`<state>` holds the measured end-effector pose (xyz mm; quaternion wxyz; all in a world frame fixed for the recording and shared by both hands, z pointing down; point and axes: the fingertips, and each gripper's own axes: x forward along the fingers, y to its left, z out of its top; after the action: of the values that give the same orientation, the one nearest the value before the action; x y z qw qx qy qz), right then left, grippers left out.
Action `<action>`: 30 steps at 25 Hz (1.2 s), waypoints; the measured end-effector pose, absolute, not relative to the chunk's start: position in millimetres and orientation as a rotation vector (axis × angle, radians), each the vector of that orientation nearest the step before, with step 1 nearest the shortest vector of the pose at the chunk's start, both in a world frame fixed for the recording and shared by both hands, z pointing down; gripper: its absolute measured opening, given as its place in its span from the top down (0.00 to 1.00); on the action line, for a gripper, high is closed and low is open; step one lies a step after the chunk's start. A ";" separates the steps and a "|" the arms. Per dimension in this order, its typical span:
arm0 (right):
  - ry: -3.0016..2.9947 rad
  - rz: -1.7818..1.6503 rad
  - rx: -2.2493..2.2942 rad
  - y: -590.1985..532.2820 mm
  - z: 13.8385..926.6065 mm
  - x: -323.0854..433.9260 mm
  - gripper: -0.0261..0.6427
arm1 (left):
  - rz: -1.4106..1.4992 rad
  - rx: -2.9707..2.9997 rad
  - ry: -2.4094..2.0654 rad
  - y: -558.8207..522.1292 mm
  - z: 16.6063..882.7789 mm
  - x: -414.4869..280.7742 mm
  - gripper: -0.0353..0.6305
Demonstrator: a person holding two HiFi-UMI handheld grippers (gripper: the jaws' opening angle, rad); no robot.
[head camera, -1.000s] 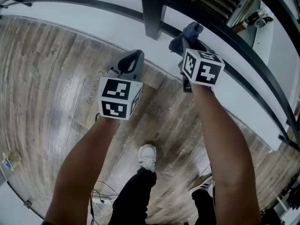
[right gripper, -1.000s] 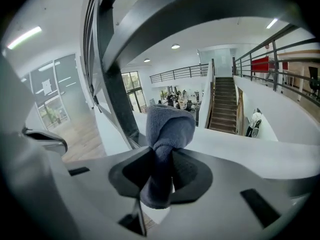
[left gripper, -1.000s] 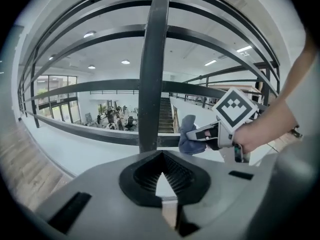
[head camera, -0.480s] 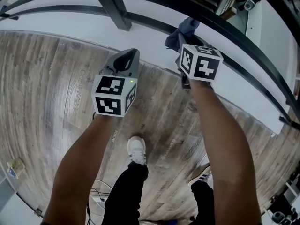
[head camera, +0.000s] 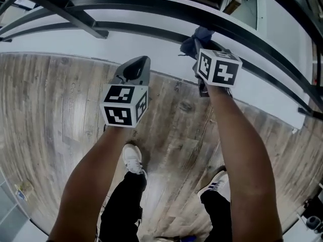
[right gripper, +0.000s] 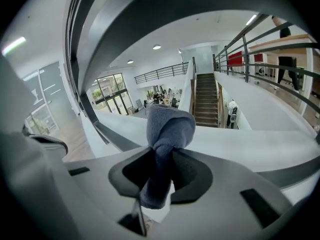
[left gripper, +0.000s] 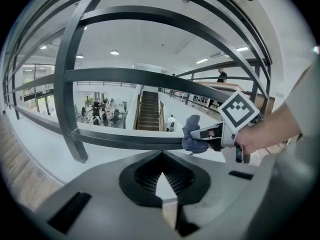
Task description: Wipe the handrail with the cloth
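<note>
Wood floor [head camera: 50,95] beside a dark curved handrail [head camera: 151,3], whose ends run out of frame.
Right claw [right gripper: 159,170] pinches a blue cloth [right gripper: 167,129] bunched at a lower rail. Whether the cloth touches the rail is hard to tell, and from above the marker cube hides the claw tips. Left claw [left gripper: 161,176] is pressed together with nothing in it, short of the rail.
</note>
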<state>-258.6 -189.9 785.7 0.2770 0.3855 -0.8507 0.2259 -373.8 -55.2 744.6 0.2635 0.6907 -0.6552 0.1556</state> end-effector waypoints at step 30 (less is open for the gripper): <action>-2.119 0.809 1.411 -263.0 783.2 265.2 0.82 | 0.397 1.990 -1.525 -161.2 749.0 80.1 0.95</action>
<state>265.2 -263.0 783.2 0.2331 0.5135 -0.7715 0.2944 80.1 -161.2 749.0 0.2972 0.7486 -0.5736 0.1494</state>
